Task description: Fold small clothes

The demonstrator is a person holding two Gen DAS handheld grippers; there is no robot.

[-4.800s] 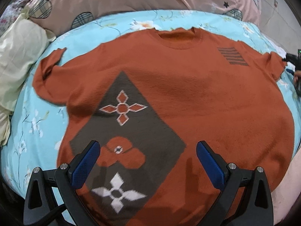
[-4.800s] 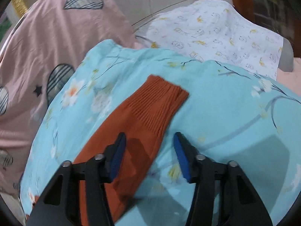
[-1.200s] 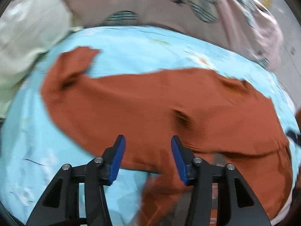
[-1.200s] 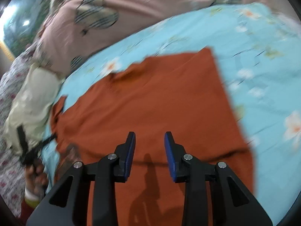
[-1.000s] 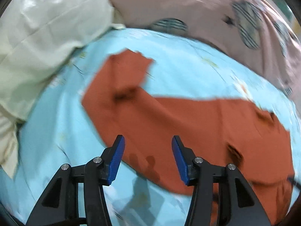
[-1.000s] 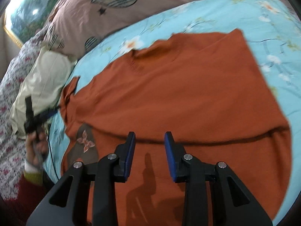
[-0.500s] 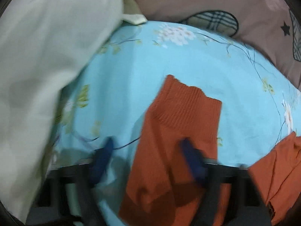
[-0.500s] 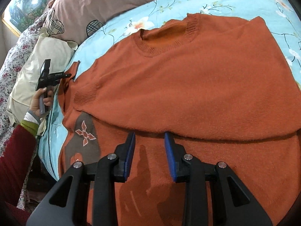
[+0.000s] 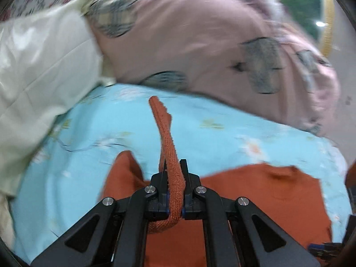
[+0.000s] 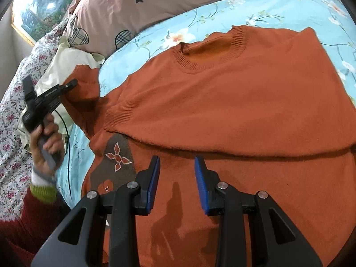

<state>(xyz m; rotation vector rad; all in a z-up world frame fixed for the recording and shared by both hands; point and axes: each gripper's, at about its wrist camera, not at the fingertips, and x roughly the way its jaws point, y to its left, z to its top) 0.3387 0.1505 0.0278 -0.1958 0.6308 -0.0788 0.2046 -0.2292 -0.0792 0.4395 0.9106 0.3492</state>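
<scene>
- The orange sweater [image 10: 233, 102] is lying on the blue floral bedsheet [image 10: 278, 6], with one sleeve [image 9: 169, 146] being pinched between the fingers of the left gripper [image 9: 173, 166], which are clamped tight on the knit.
- That sleeve is standing up from the jaws in a narrow strip, its ribbed cuff [image 9: 156, 104] pointing toward the pink pillow [image 9: 200, 44] (this view is blurring at the edges).
- The right gripper [image 10: 176, 164] is hanging over the lower body of the sweater with its blue pads [image 10: 153, 178] parted and nothing between them.
- In the right wrist view the other sleeve is lying folded across the chest, its cuff [image 10: 118, 115] resting near the brown patterned patch [image 10: 115, 155].
- The left hand [image 10: 46, 142] is gripping its tool beside a cream cushion [image 10: 66, 62], over the sheet's left edge.
- The neckline [image 10: 211, 51] is facing the pink pillow.
</scene>
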